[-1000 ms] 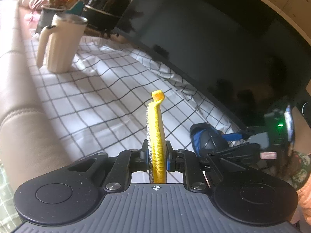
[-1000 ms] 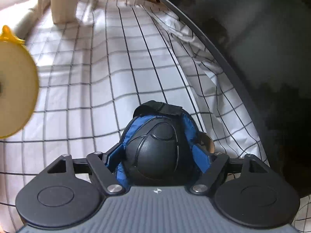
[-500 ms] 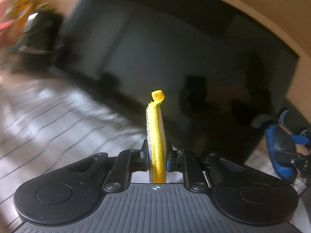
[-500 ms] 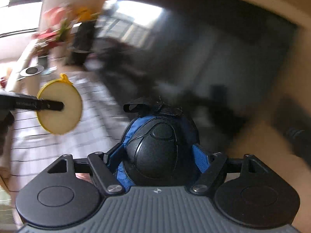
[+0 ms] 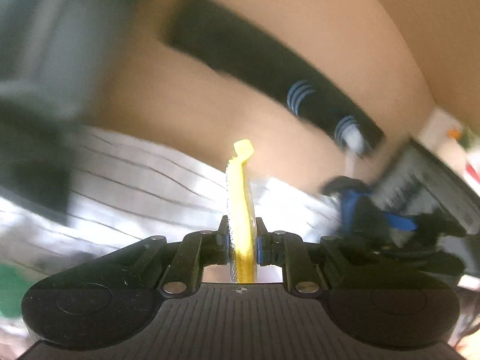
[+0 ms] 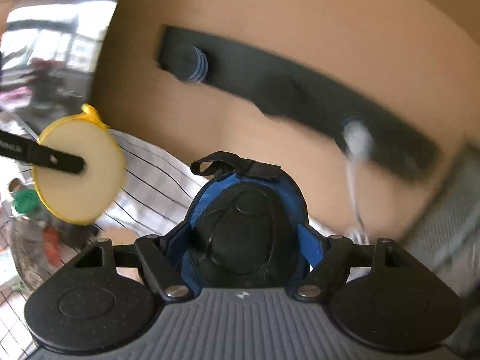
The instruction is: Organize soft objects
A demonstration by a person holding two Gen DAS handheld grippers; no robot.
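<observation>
My left gripper [image 5: 242, 240] is shut on a round yellow sponge pad [image 5: 240, 198], seen edge-on in the left wrist view, held in the air. The same pad [image 6: 79, 168] shows flat-on at the left of the right wrist view, pinched by the left gripper's finger. My right gripper [image 6: 246, 240] is shut on a black and blue padded guard [image 6: 244, 228] with a black strap loop on top. The guard also shows blurred at the right of the left wrist view [image 5: 360, 210].
A white cloth with a black grid [image 6: 156, 180] covers the table below. A tan wall holds a long dark slot [image 6: 300, 90] with a rolled striped item [image 6: 195, 60]. A grey ribbed box [image 6: 444, 219] stands at the right. Both views are motion-blurred.
Both grippers have swung to the right, away from the dark TV screen and the mug, and now face the tan wall with the slot. Both keep their holds.
</observation>
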